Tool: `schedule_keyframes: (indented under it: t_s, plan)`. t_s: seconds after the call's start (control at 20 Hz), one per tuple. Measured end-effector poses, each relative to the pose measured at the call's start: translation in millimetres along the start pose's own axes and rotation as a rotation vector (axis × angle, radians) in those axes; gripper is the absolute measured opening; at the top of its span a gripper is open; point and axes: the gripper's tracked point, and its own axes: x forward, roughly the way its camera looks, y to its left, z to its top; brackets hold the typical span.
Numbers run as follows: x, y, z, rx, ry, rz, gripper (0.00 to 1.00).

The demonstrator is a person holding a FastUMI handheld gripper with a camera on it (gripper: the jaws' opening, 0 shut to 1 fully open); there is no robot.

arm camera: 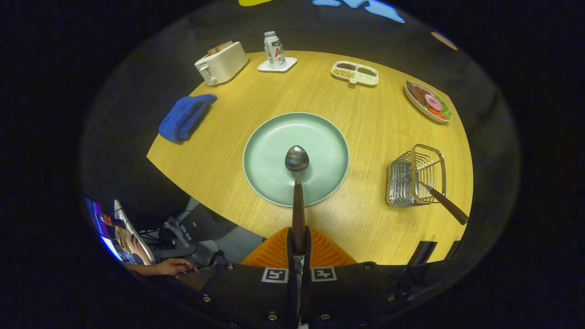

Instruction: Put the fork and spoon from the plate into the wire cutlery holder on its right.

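One fork (442, 199) leans in the wire holder (415, 176); tongs (299, 244) grip the spoon (297, 183) above the plate (274, 137).

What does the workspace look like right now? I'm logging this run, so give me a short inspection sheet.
Surface: round light wooden table.
Job's things: wooden-handled metal spoon held above pale green round plate; wooden-handled utensil leaning in wire cutlery holder, its head hidden.
Clutter: white toaster, blue cloth, bottle on white coaster, divided snack tray, food plate.
Gripper: gripper shut on the spoon's handle.
Cables: tangle under the table.
Surroundings: a hand by screens.
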Motion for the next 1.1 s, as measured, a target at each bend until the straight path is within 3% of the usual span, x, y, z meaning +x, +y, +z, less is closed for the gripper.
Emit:
schedule_keyframes:
  t_s: [0.1,0.3,0.6,0.75,1.1]
  plan:
    - [-21,-13,3,0.014,-0.006,0.003,0.04]
    - [-64,-59,2,-0.012,-0.029,-0.086,0.04]
    - [-108,-113,-9,0.043,0.012,-0.138,0.04]
    - [-115,-137,-12,0.050,0.031,-0.196,0.04]
    - [-84,-150,-13,0.143,0.061,-0.200,0.04]
